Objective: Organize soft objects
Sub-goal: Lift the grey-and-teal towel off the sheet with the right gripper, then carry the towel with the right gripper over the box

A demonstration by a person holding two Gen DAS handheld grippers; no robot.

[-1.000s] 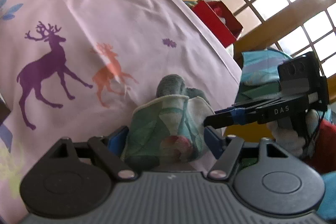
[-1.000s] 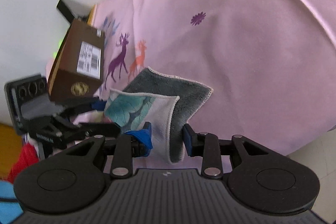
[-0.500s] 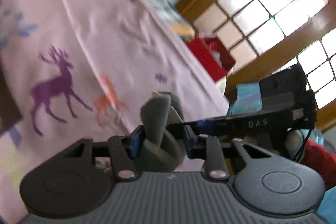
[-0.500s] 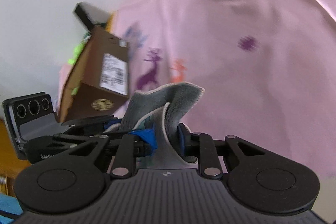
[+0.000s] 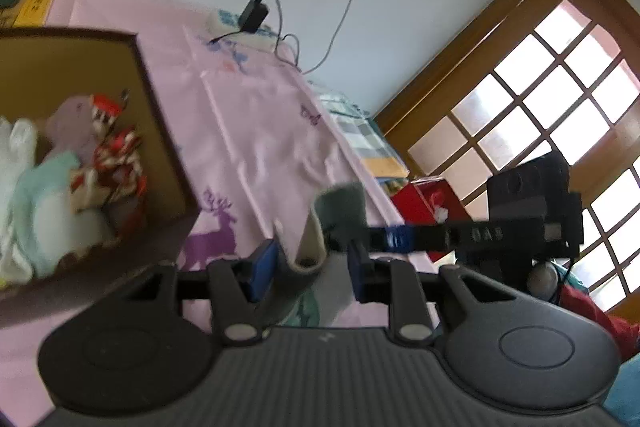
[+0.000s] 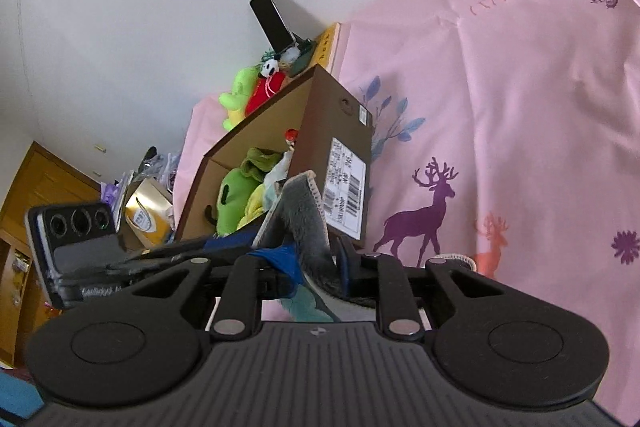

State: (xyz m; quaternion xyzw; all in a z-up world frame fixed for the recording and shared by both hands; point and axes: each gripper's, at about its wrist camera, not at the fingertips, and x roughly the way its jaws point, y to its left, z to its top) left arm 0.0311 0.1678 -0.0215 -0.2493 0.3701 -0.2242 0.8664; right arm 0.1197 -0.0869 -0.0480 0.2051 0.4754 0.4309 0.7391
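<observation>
The right claw [image 6: 318, 267] is clamped on a gray towel [image 6: 302, 219], whose folded end stands up between its blue pads. The left claw [image 5: 312, 269] has its pads spread, with the same towel [image 5: 340, 205] standing loose in the gap and touching neither pad clearly; the view is blurred. The towel is held above the pink cloth [image 6: 520, 107] with printed deer that covers the worktop. Just beyond it stands an open cardboard box [image 6: 320, 131] holding plush toys [image 6: 236, 187]. At the far edge lies a power strip [image 5: 244, 33] with a black adapter.
</observation>
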